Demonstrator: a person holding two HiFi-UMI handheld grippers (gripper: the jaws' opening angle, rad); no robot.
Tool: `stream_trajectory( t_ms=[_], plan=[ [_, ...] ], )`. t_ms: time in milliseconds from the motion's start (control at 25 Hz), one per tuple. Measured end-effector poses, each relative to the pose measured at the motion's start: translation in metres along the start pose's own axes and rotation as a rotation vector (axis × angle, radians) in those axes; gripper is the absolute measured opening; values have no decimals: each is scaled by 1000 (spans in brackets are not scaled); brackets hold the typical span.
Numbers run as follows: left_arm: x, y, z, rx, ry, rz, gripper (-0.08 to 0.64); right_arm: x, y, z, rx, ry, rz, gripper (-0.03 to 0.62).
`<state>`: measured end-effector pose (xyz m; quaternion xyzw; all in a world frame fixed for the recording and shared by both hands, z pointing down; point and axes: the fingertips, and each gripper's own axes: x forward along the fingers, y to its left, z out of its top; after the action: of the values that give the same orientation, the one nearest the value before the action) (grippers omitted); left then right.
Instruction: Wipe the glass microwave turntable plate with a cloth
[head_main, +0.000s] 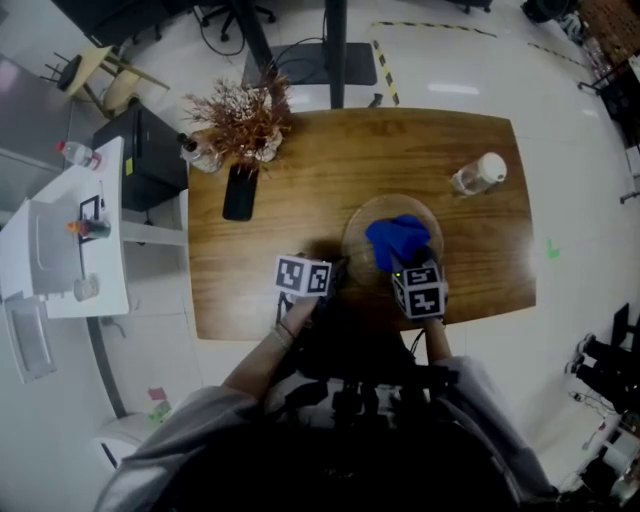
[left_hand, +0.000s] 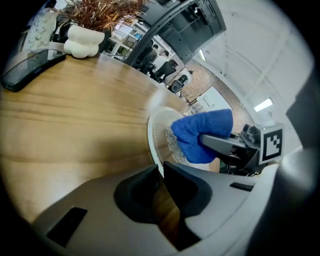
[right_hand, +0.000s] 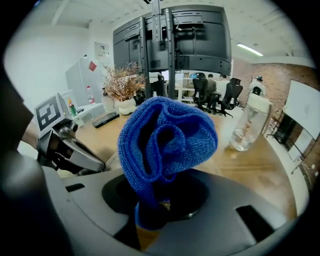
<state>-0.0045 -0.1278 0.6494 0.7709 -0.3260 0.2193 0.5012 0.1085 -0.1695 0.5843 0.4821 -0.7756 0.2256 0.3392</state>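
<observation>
The round glass turntable plate (head_main: 362, 228) lies on the wooden table (head_main: 260, 270), right of the middle. A bunched blue cloth (head_main: 397, 236) rests on top of it. My right gripper (head_main: 408, 262) is shut on the cloth (right_hand: 167, 142), which bulges up out of its jaws and hides the plate in the right gripper view. My left gripper (head_main: 343, 270) is at the plate's left near rim. In the left gripper view its jaws are shut on the plate's rim (left_hand: 153, 137), with the cloth (left_hand: 200, 134) and the right gripper just beyond.
A clear water bottle (head_main: 479, 174) lies at the table's far right. A vase of dried flowers (head_main: 240, 118) and a flat black device (head_main: 240, 192) are at the far left. A white side table (head_main: 100, 262) stands left of the wooden table.
</observation>
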Motion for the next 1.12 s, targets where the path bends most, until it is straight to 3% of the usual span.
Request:
stream_trajectory(
  t_ms=[360,560,680,840,960,1120],
  plan=[
    [0,1,-1,10,-3,6,28,-48,-84,-61,156,36,-200,118],
    [0,0,-1,24,-10,15,28,-54,-89,-65,180,40,-228,118],
    [0,1,-1,30,-12,20,28,-49,-64,-47,147,13,-192,118],
    [-1,0,-1,33,-14,24,28,-29,-2,-17,98,-30,-37,118],
    [-1,-1,-2,30,-13,26,28,-11,45,-1,11,-27,63,118],
    [-1,-1,-1,37,-17,29,28,3,82,6,-107,-4,126,118]
  ],
)
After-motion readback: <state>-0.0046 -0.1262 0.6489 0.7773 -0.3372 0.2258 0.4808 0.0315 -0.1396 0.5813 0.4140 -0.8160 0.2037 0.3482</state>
